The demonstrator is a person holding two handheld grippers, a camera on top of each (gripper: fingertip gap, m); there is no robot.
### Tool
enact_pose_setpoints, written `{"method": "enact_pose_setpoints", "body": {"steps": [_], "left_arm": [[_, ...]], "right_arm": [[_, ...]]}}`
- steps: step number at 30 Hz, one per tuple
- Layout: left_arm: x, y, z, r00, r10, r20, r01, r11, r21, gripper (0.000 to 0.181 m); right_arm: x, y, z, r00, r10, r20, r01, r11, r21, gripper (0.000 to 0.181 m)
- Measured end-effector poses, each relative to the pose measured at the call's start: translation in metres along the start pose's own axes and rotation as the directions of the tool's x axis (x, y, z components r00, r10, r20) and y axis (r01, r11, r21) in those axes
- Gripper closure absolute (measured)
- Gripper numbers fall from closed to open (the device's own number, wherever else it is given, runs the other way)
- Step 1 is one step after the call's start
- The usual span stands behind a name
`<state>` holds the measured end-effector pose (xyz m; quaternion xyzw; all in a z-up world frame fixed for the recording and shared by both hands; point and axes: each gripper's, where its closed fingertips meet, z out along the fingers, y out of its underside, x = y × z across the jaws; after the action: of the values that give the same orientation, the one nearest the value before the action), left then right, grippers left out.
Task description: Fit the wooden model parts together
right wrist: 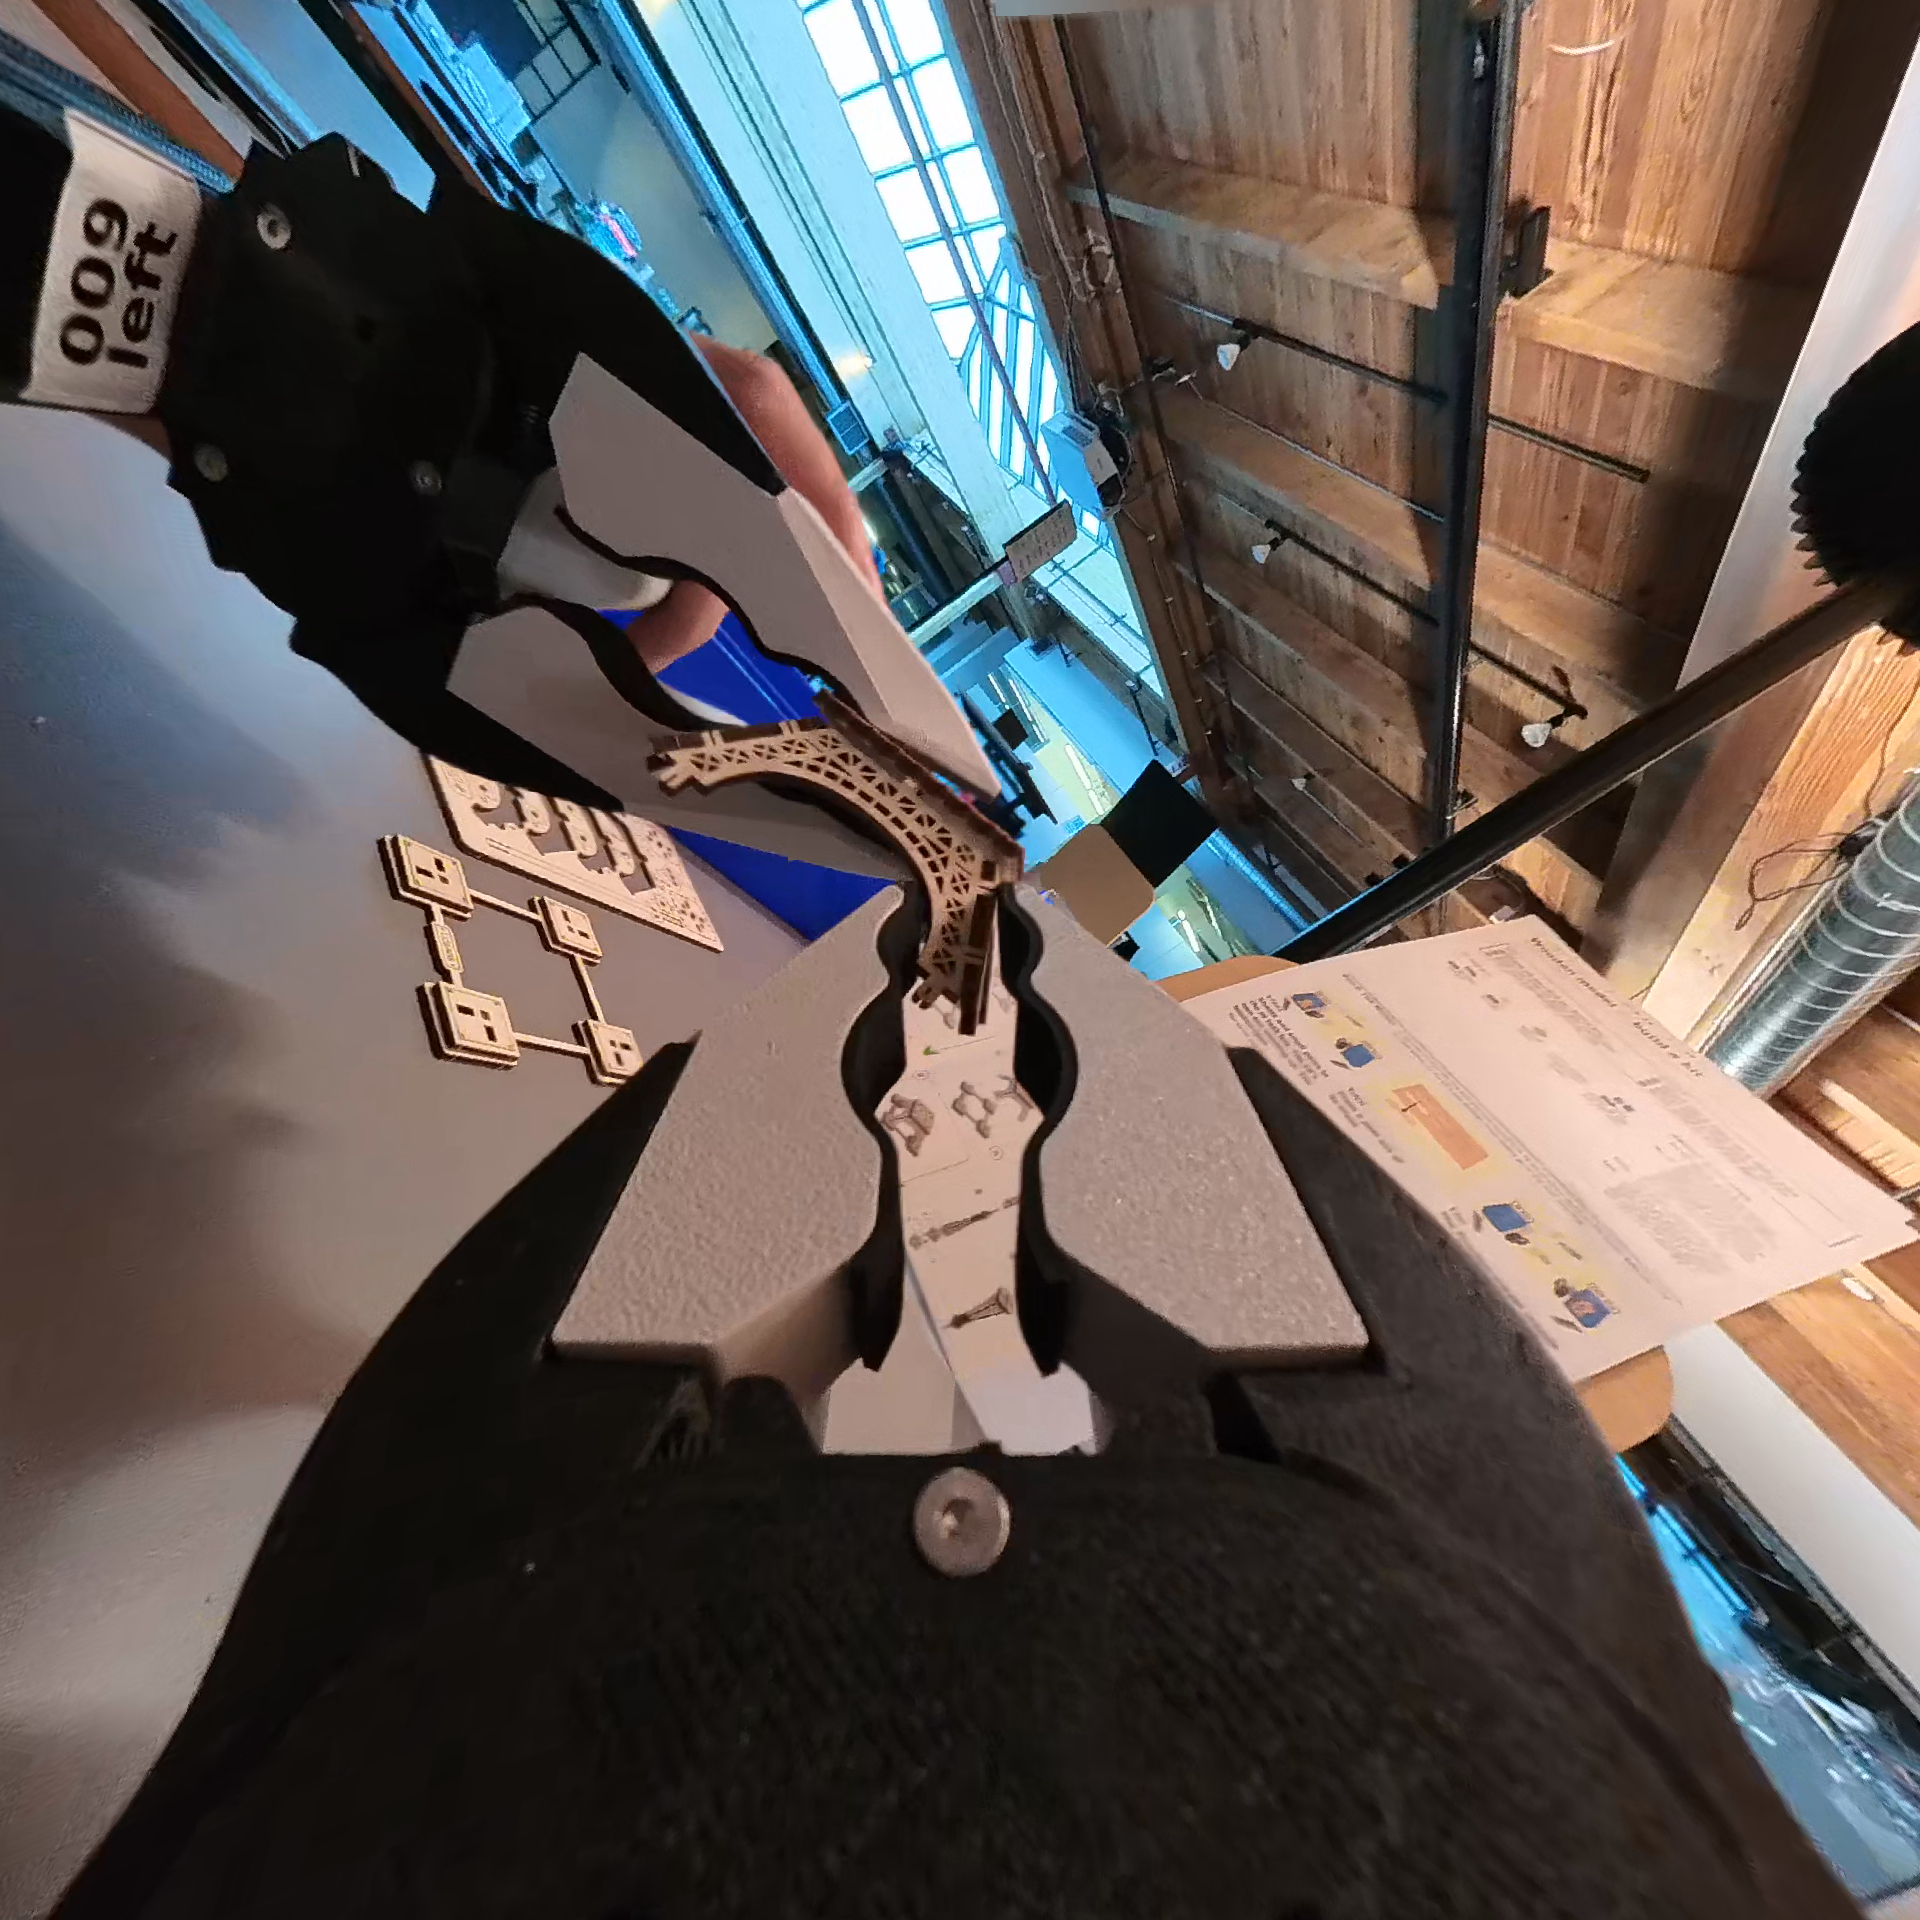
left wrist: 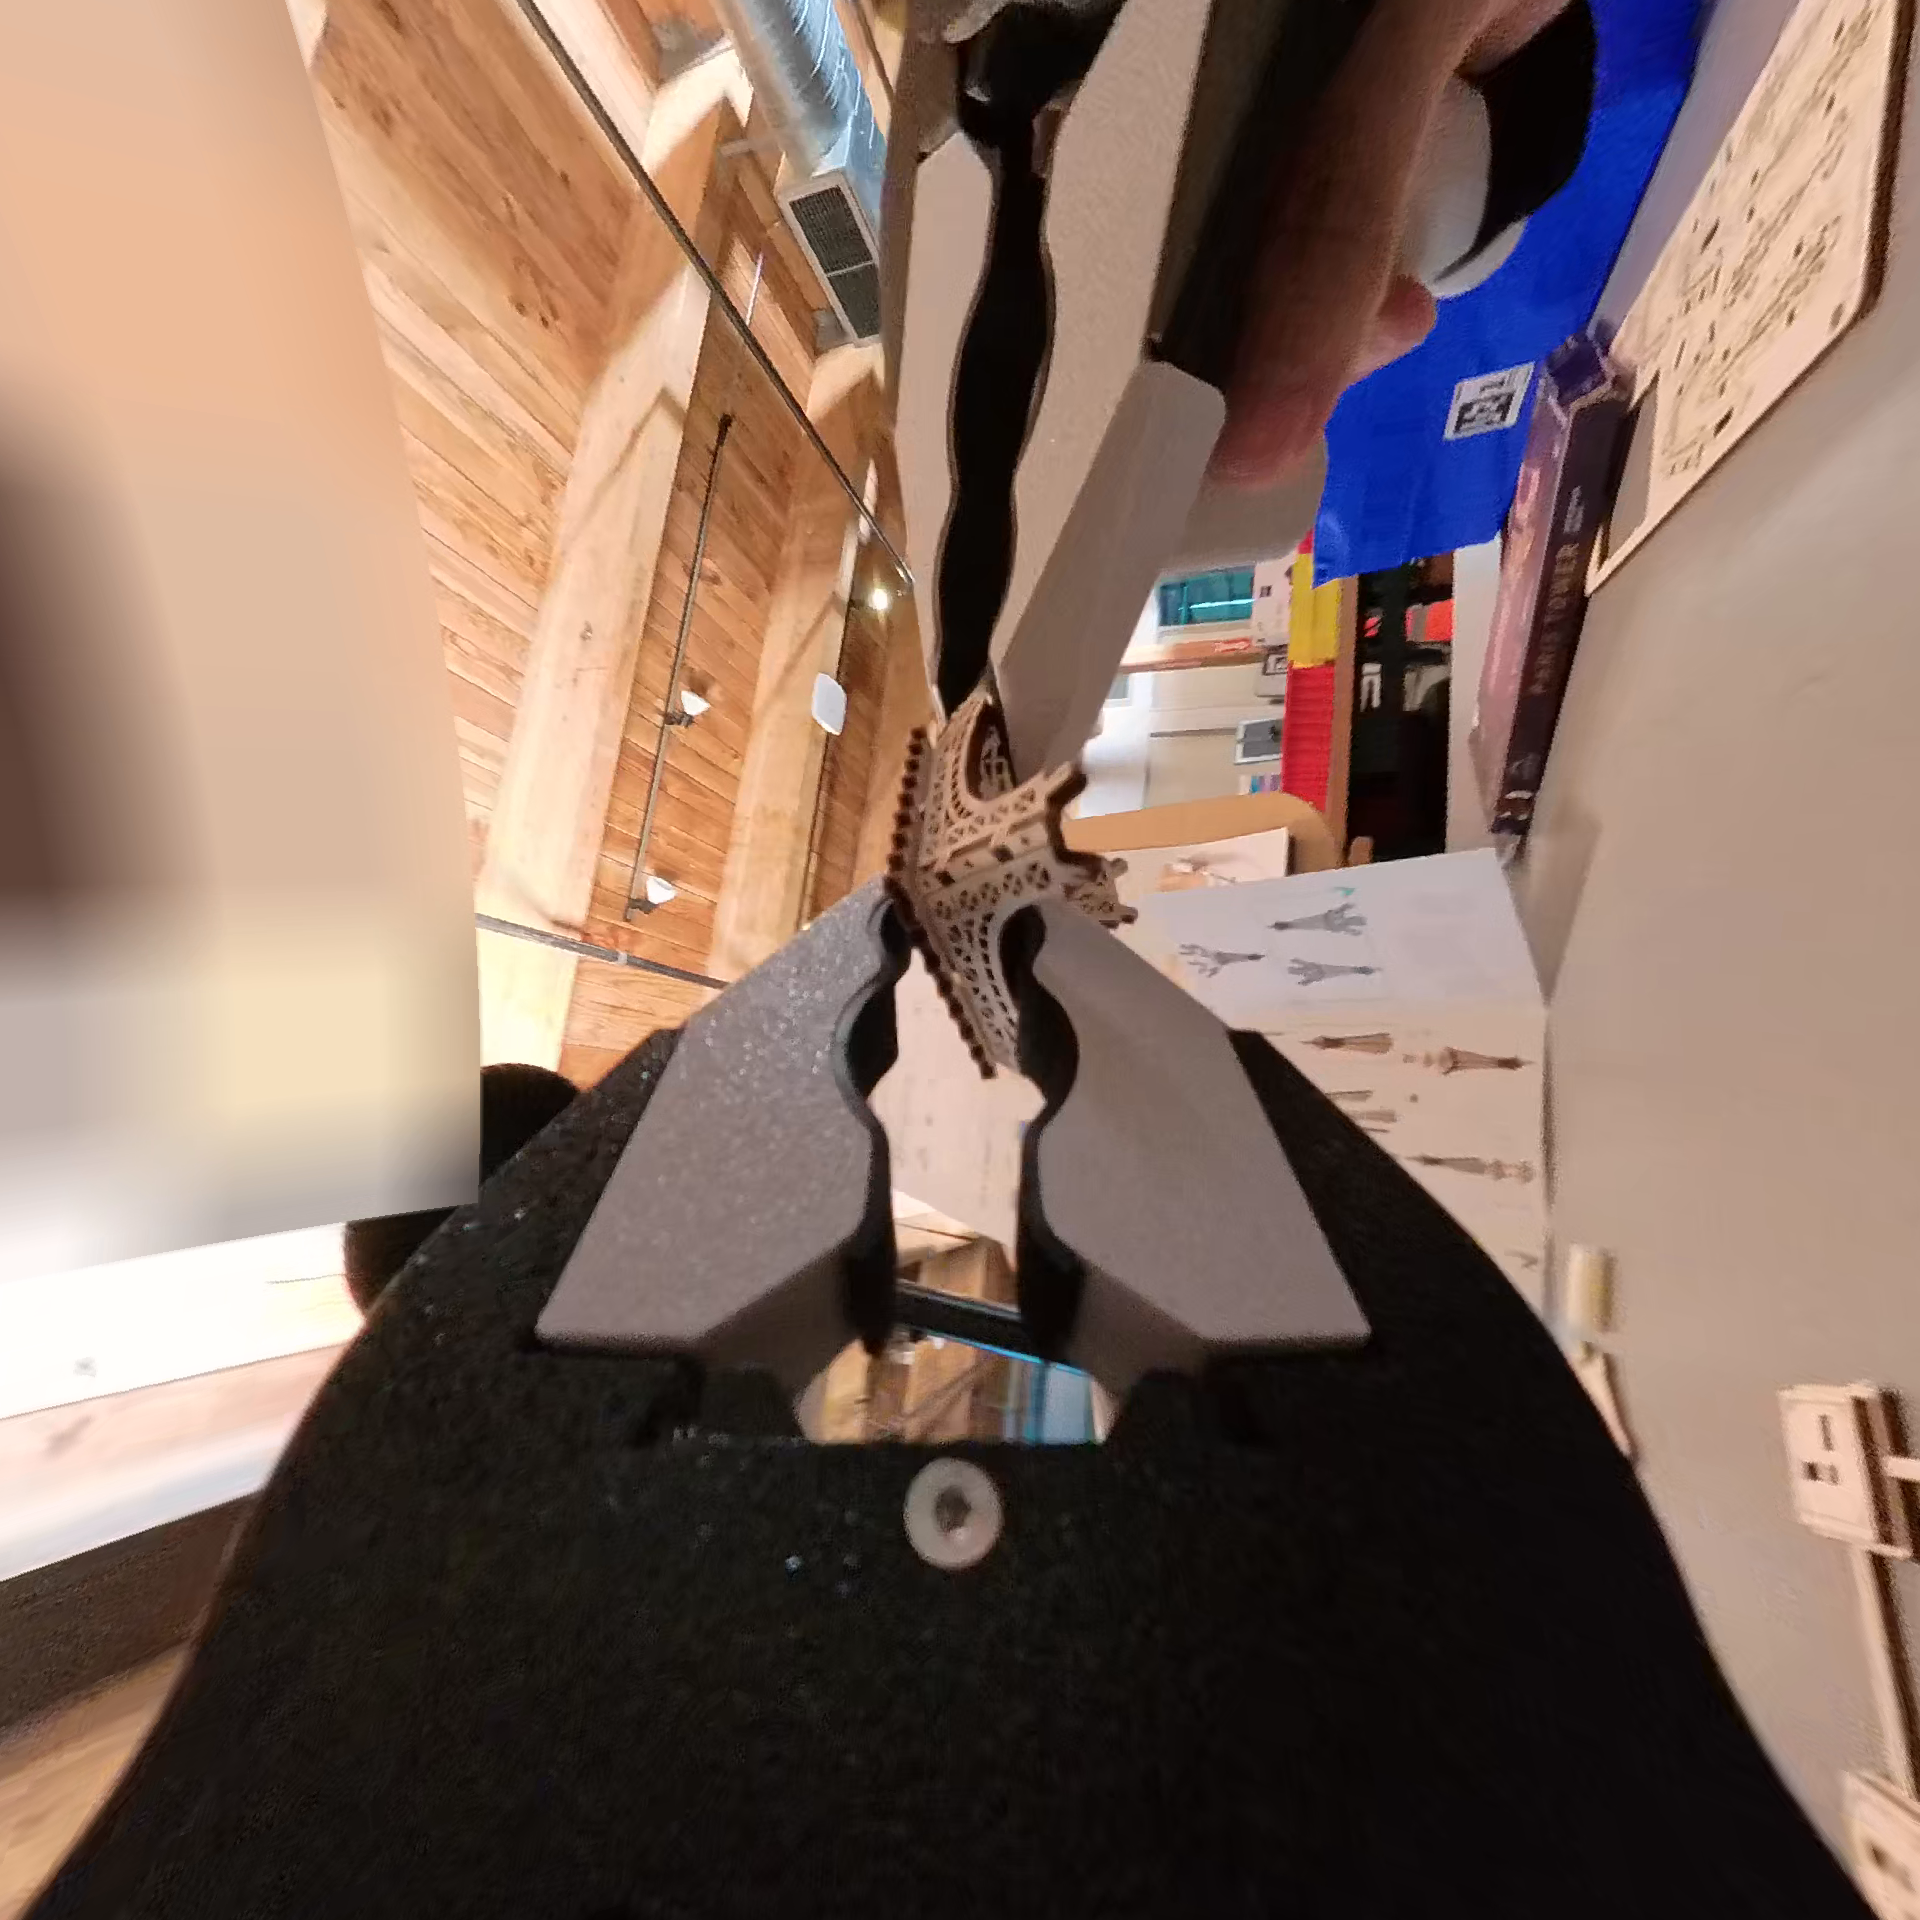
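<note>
Two laser-cut wooden lattice arch parts [left wrist: 997, 862] meet at a corner, held up in the air between both grippers. My left gripper [left wrist: 961, 920] is shut on one arch leg [left wrist: 982, 1003]. My right gripper [left wrist: 997, 717] comes in from above, tips pinching the upper part. In the right wrist view my right gripper [right wrist: 961, 899] is shut on a curved lattice leg [right wrist: 951, 935]. The left gripper [right wrist: 940, 821] reaches in from the upper left, shut on the other arch [right wrist: 790, 758].
On the grey table [right wrist: 208, 1091] lie a wooden base frame with square pads [right wrist: 509, 966], a punched wooden part sheet [right wrist: 582, 862] and a printed instruction sheet [right wrist: 1507, 1122]. Another part sheet [left wrist: 1766, 239], a dark box [left wrist: 1548, 592] and blue cloth [left wrist: 1455, 468] stand farther off. Less than 4 cm separates the two grippers' tips.
</note>
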<state>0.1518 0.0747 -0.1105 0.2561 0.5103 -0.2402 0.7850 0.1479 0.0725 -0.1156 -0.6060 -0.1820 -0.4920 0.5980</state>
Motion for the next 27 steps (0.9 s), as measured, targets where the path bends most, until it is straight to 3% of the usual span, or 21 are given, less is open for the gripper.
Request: {"method": "enact_pose_setpoints", "body": {"steps": [8,14,19,24,27], "left_arm": [[-0.004,-0.001,-0.001,0.996,0.087,0.014,-0.087,0.996,0.013,0.168],[-0.004,0.0,-0.002,0.998,0.054,0.017,-0.054,0.999,0.01,0.168],[-0.002,0.003,-0.002,1.0,-0.031,-0.003,0.031,1.0,-0.001,0.17],[-0.007,0.021,-0.002,0.941,-0.339,-0.004,0.339,0.939,-0.054,0.175],[-0.01,0.023,-0.003,0.958,-0.288,0.001,0.288,0.957,-0.038,0.176]], "right_arm": [[0.001,-0.003,0.0,1.0,-0.007,-0.006,0.007,1.0,0.016,0.168],[0.002,-0.006,0.001,1.0,-0.008,-0.013,0.008,1.0,0.028,0.164],[0.0,-0.007,0.001,1.0,0.017,0.01,-0.018,0.999,0.044,0.153],[0.005,-0.012,-0.003,0.994,0.096,0.056,-0.1,0.992,0.078,0.131],[0.008,-0.01,-0.006,0.994,0.097,0.051,-0.101,0.992,0.073,0.132]]}}
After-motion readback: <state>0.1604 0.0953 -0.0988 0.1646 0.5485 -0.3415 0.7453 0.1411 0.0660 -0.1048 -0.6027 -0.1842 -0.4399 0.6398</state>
